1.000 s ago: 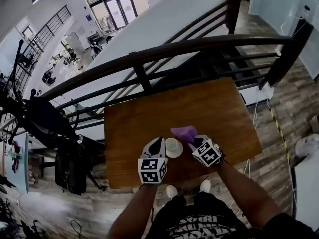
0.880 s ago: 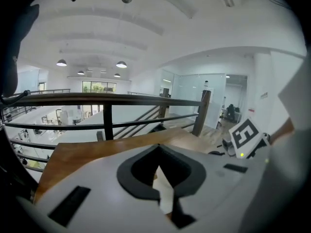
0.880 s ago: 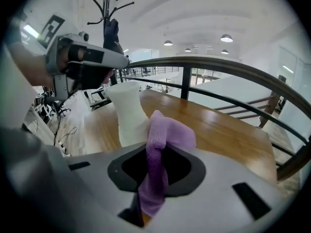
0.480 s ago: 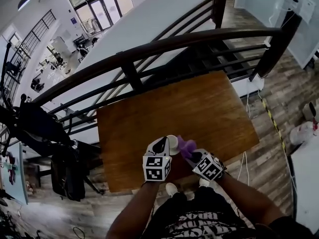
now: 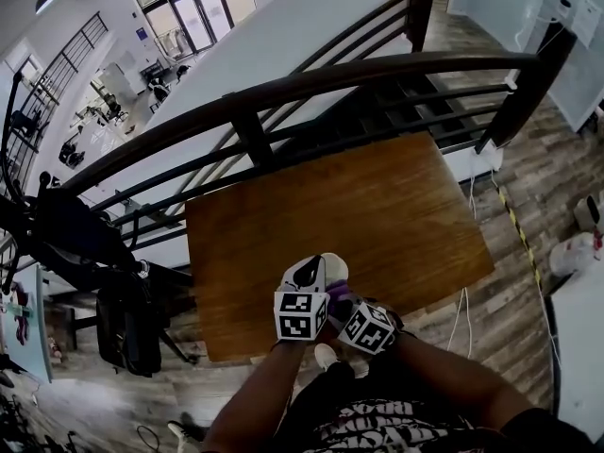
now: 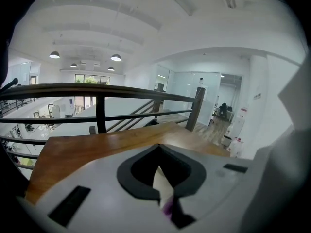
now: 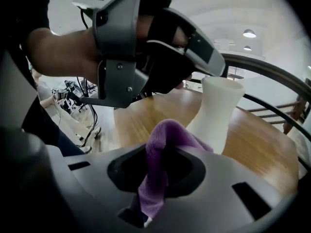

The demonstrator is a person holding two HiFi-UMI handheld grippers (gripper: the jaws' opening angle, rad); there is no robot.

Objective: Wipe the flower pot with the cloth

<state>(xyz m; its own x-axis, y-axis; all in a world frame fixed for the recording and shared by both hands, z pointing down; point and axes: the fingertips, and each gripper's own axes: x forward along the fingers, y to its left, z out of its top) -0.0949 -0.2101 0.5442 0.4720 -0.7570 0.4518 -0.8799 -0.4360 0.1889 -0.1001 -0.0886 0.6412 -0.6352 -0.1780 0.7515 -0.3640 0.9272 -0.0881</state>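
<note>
A small white flower pot stands out near the front edge of the wooden table. My left gripper is shut on its rim; in the left gripper view a white sliver of the pot sits between the jaws of that gripper. My right gripper is shut on a purple cloth, just in front of the pot. In the right gripper view the cloth bulges out of the gripper and rests against the pot, hiding its base. The left gripper reaches over the rim.
A dark metal railing runs along the table's far side, with an open hall far below. A black bag on a stand sits left of the table. The person's shoes show under the front edge. Bare tabletop lies beyond the pot.
My right gripper has carried the cloth left, from the pot's right side to its near side. The left gripper has closed in on the pot's rim.
</note>
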